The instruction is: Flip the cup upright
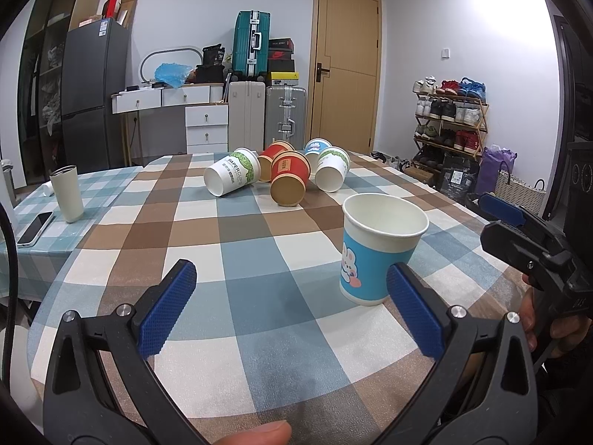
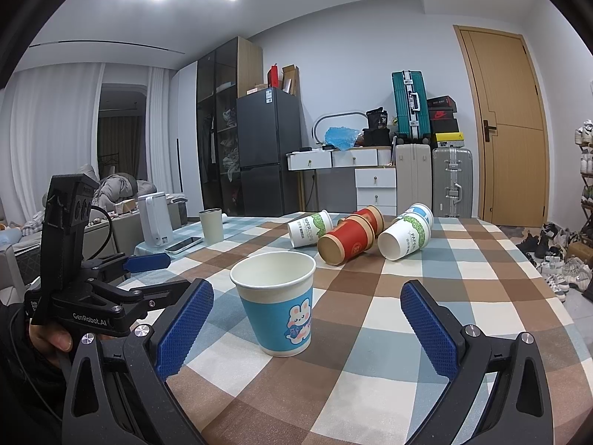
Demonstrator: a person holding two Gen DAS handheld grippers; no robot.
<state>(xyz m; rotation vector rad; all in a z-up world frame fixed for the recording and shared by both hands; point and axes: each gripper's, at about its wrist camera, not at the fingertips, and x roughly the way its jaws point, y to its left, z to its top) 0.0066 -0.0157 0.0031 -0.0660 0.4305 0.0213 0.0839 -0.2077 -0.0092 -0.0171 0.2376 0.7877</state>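
- I see my left gripper [image 1: 292, 296] held low over the table, jaws spread wide and holding nothing; its right pad sits just in front of the blue rabbit cup [image 1: 378, 248] as that view shows it, and I cannot tell whether it touches.
- My right gripper [image 2: 307, 319] is likewise released, its blue pads well apart on either side of the same cup [image 2: 276, 304], neither one pressing on it.
- The blue rabbit cup stands upright, mouth up, on the checked tablecloth [image 1: 244, 259] near the table's front edge.
- Behind it lie five paper cups on their sides in a cluster: a green-printed cup [image 1: 231, 176], two red cups [image 1: 289, 181], a second green-printed cup [image 1: 332, 173] and another blue one [image 1: 317, 147].
- A cream tumbler [image 1: 67, 193] and a smartphone [image 1: 35, 228] sit at the left end of the table.
- The room holds a dark fridge [image 2: 268, 152], suitcases [image 2: 409, 105], a wooden door [image 2: 504, 126] and a shoe rack [image 1: 450, 118].
- I read "PAPERCUPS" on the green cup and "GenRobot.AI" on the left gripper's body in the right wrist view.
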